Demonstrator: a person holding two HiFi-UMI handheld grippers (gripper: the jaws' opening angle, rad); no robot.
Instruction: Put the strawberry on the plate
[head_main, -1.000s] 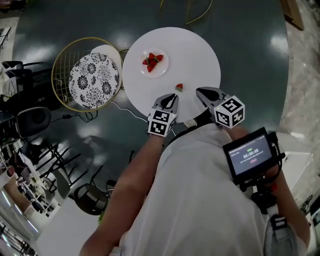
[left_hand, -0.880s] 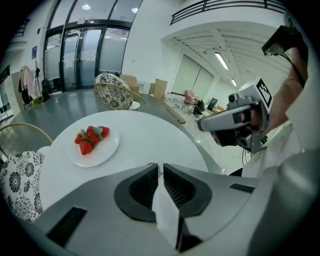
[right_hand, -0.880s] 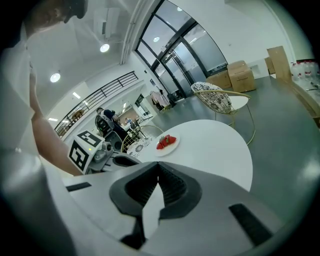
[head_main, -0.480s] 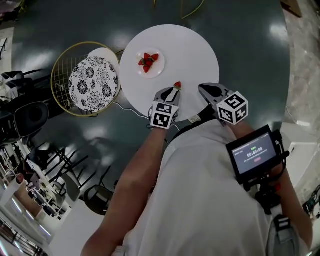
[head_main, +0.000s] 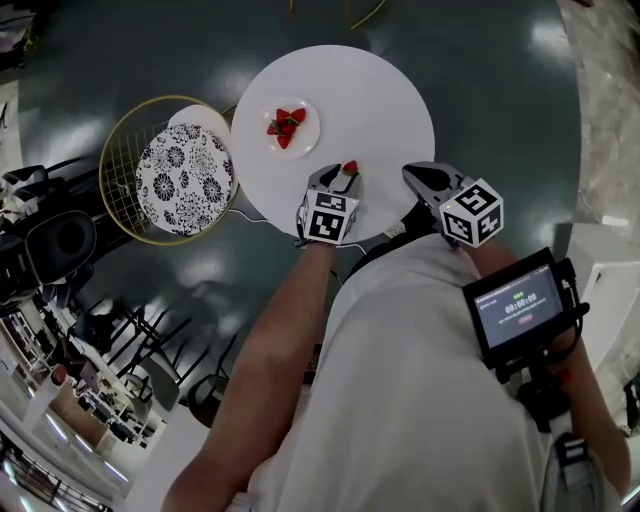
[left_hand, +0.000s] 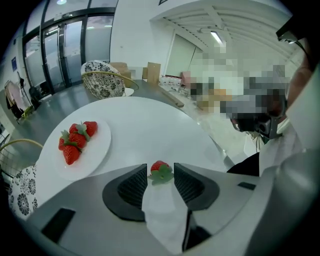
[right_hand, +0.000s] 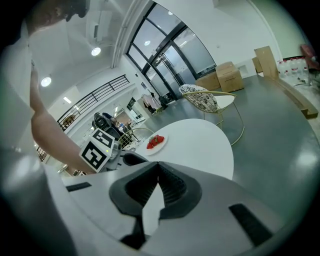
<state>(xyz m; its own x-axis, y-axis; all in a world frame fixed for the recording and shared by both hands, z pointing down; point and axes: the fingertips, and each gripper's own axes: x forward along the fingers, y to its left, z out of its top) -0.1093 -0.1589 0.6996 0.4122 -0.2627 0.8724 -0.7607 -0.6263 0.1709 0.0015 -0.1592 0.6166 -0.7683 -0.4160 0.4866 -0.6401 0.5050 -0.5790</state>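
The task is hardly begun. The loose red strawberry with green leaves (left_hand: 160, 170) lies on the round white table (head_main: 380, 95), close to the near edge and not yet lifted. The left gripper (left_hand: 161, 175) has just been spreading its jaws, which now stand wide on either side of the berry without pressing it. To the right, the right gripper (right_hand: 157, 172) has its jaws pressed together on nothing. Farther off to the left, the small round white plate (left_hand: 100, 147) already holds a cluster of red strawberries (left_hand: 75, 142).
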